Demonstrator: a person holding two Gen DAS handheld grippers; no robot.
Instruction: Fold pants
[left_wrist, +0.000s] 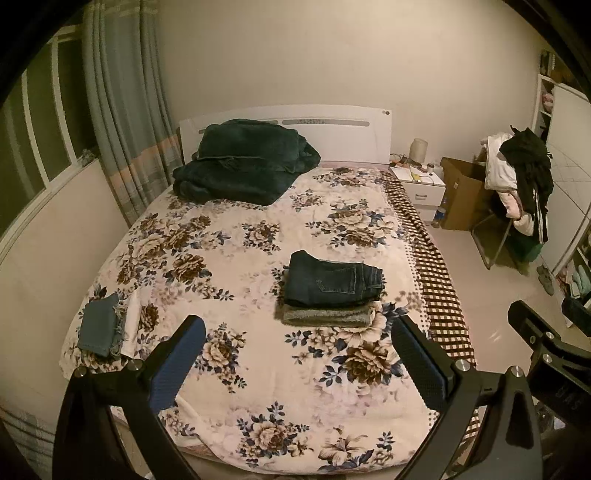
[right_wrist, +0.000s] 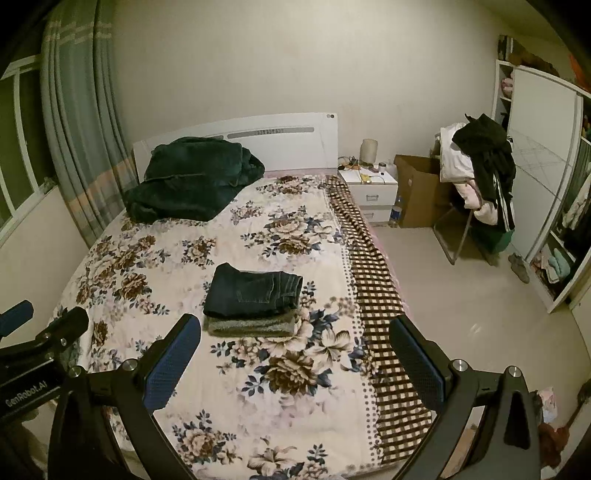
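Both grippers, left gripper (left_wrist: 297, 354) and right gripper (right_wrist: 295, 354), hang spread wide and empty over the bed's (left_wrist: 258, 417) foot edge, with the folded jeans (left_wrist: 332, 282) stacked straight ahead toward the checkered side edge, long axis crosswise, right one looks nearer.

Folded dark jeans (left_wrist: 334, 279) top a grey folded garment (left_wrist: 327, 315) near the bed's (left_wrist: 258, 387) right edge, beyond the left gripper's (left_wrist: 299, 360) spread, empty fingers (left_wrist: 177, 363).

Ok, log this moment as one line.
left gripper open | right gripper open | jeans folded on grey garment | bed
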